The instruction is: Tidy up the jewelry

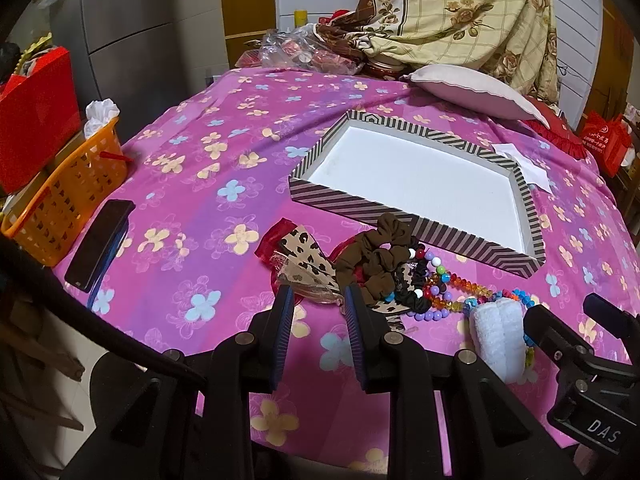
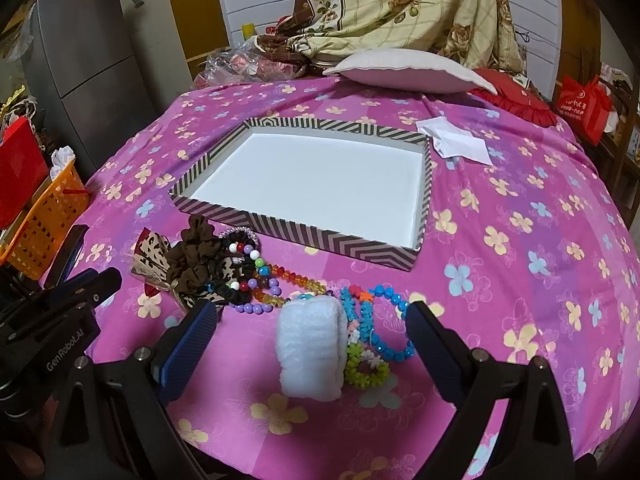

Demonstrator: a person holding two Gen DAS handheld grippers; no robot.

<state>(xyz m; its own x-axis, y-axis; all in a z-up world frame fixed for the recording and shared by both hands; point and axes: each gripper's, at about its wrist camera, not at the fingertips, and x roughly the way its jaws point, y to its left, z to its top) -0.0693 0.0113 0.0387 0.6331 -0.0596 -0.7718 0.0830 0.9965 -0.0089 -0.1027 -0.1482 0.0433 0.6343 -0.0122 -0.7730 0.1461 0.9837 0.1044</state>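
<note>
Two hand-held grippers hang over a bed spread with a pink flowered sheet (image 2: 520, 208), each tilted down toward a heap of hair ties and beads near the front edge. The left hand-held gripper (image 1: 318, 294) stands partly open with nothing between its blue pads; its tips hover just above a leopard-print bow (image 1: 304, 258) and a brown scrunchie (image 1: 380, 256). The right hand-held gripper (image 2: 312, 314) is spread wide and grips nothing; a white fluffy band (image 2: 310, 350) stands between its fingers, with a blue bead bracelet (image 2: 394, 322) and a green flower bracelet (image 2: 366, 368) just beside the band. A string of coloured beads (image 2: 276, 286) trails from the brown scrunchie toward the band. Behind the heap lies a shallow striped box (image 2: 320, 236) with a white floor, nothing in it. A folded white paper (image 2: 456, 140) sits just past the box's far right corner, and a pale pillow (image 2: 404, 70) rests at the head of the bed. An orange basket (image 1: 60, 200) and a dark phone (image 1: 98, 242) are at the left.
</note>
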